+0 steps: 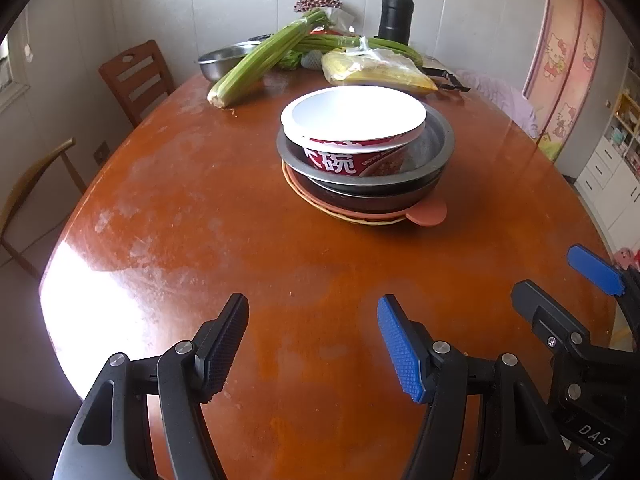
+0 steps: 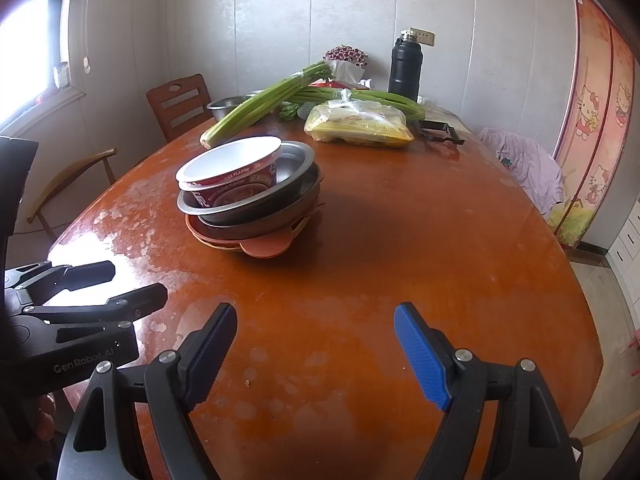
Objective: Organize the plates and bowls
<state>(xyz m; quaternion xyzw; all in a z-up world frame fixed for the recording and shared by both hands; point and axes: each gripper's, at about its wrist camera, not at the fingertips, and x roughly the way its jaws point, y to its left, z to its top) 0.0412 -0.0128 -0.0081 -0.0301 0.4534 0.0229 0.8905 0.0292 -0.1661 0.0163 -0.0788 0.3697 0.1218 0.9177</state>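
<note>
A stack of dishes stands mid-table: a red and white paper noodle bowl [image 1: 352, 128] sits tilted in a steel bowl [image 1: 434, 142], on a dark bowl [image 1: 372, 196], on a pink plate [image 1: 428, 213]. In the right wrist view the same noodle bowl [image 2: 232, 168], steel bowl [image 2: 296, 164] and pink plate [image 2: 266, 246] show left of centre. My left gripper [image 1: 314, 344] is open and empty, well short of the stack. My right gripper [image 2: 316, 344] is open and empty, to the stack's right and nearer me.
At the far end of the brown table [image 1: 200, 240] lie celery stalks [image 1: 256, 64], a steel basin [image 1: 224, 60], a bag of yellow food [image 1: 376, 68] and a black flask [image 1: 395, 14]. Wooden chairs [image 1: 136, 80] stand on the left.
</note>
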